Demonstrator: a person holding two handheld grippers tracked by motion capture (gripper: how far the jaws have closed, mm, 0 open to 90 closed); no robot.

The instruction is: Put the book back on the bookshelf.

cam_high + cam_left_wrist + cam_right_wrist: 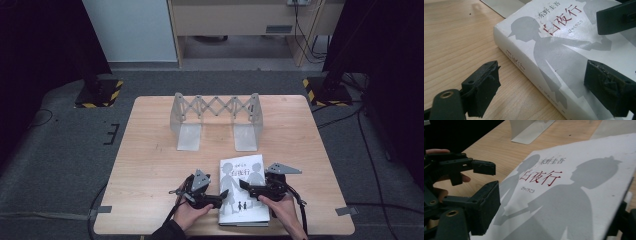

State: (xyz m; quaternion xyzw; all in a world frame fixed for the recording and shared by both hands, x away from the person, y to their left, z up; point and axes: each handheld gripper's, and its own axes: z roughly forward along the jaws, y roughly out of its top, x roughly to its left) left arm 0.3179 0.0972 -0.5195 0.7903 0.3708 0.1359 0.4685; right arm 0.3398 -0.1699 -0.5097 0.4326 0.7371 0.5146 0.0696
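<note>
I count one thick white paperback book (242, 190) with grey silhouettes and red characters on its cover; it lies flat near the six o'clock edge of the surface, cover up; one pale metal expanding book rack (216, 120) with a scissor lattice and two flat foot plates stands well apart from it toward twelve o'clock; two grippers, one in each of my hands, flank the book.

The left gripper (541, 85) sits at the book's nine o'clock side; its jaws are spread, one over bare wood and the other above the cover, straddling the spine edge; neither pad presses on the book as far as I can see. The right gripper (554, 220) is at the book's three o'clock side; its jaws are spread wide across the cover, one at the open-page edge and one over the cover; I cannot tell whether they squeeze it.

The light wooden surface (150, 165) is one square tabletop with small tape tabs at its near corners; under it lies grey carpet; two black stands with yellow-black striped bases (100, 95) sit at ten and two o'clock; a pale cabinet (240, 25) with hanging cables stands at twelve o'clock.
</note>
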